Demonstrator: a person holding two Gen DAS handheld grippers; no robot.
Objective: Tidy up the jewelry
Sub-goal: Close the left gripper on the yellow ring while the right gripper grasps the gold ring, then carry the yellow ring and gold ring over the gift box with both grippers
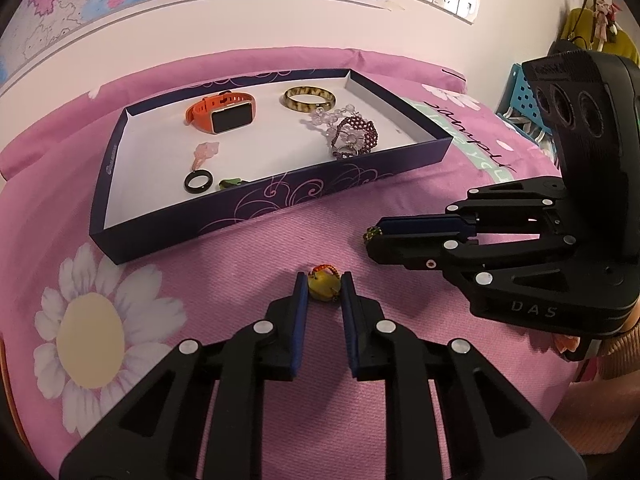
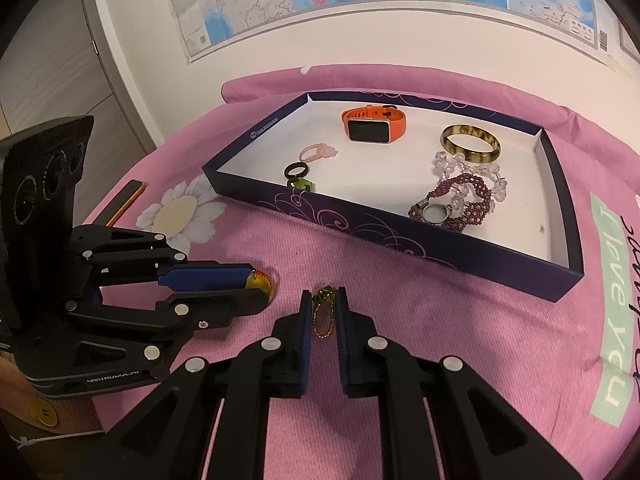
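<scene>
— What are your claws doing?
— My left gripper (image 1: 324,286) is pinching a yellow pendant (image 1: 323,289); my right gripper (image 2: 323,300) is squeezing a green charm (image 2: 323,295), its chain half hidden between the pads.
— Beyond them?
— The box (image 2: 400,236) is sitting on the pink cloth (image 2: 440,320), its near wall partly hiding a green piece (image 2: 303,183) beside the black ring (image 2: 296,170).
</scene>
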